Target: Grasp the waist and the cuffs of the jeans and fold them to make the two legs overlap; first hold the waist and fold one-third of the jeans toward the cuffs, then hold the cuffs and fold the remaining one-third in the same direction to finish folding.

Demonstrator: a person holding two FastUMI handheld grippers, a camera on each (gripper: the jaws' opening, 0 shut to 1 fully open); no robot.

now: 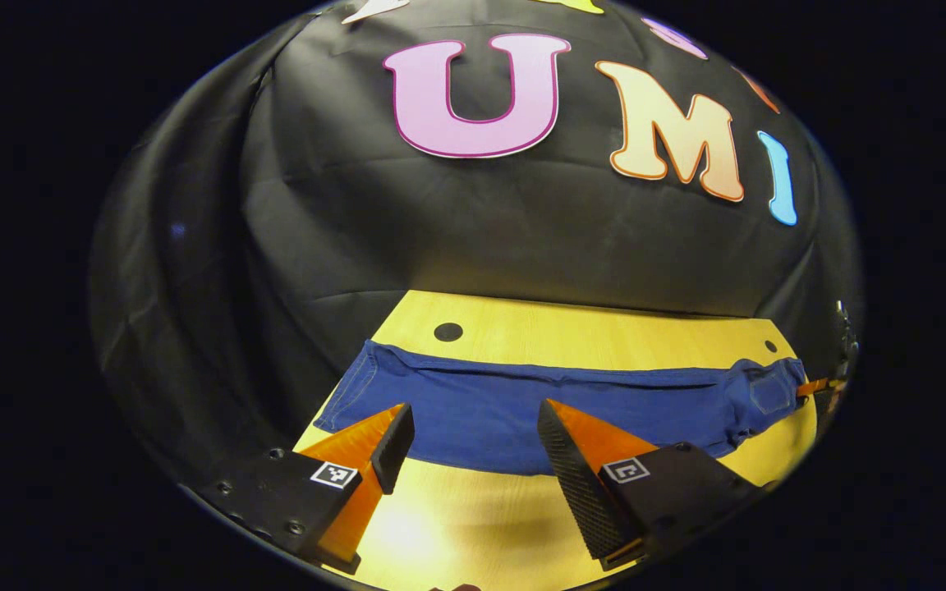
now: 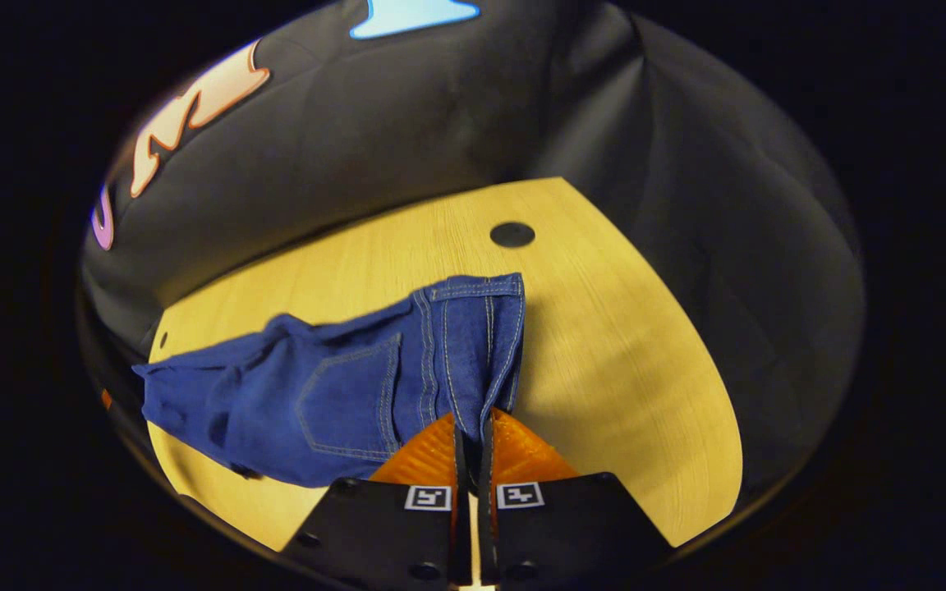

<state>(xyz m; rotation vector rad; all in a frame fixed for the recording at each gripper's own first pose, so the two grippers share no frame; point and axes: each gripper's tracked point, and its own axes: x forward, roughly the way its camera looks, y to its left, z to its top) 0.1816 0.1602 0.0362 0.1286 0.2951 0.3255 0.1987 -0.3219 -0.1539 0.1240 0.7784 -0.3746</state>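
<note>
In the left gripper view the jeans point(image 1: 555, 406) lie stretched across the yellow wooden table point(image 1: 571, 328) as a long blue band, with bare wood beyond them toward the black cloth wall and more bare wood on the near side; they look already laid leg over leg, since only one leg's width shows, though this is a judgement. The left gripper point(image 1: 473, 443) hangs just on the near side of the jeans with its fingers spread wide and nothing between them, its tips at the near edge of the cloth around the middle of its length. At the far right end of the jeans, the pocket end, another gripper's tip touches the cloth. In the right gripper view the right gripper point(image 2: 473, 447) has its fingers drawn tight together on the waist end of the jeans point(image 2: 342, 386), the waistband rising from between them and the back pocket just left of them; the cloth there is bunched and seems partly lifted. So the leg overlap seems done, the waist is held for the first one-third fold, and both folds remain
</note>
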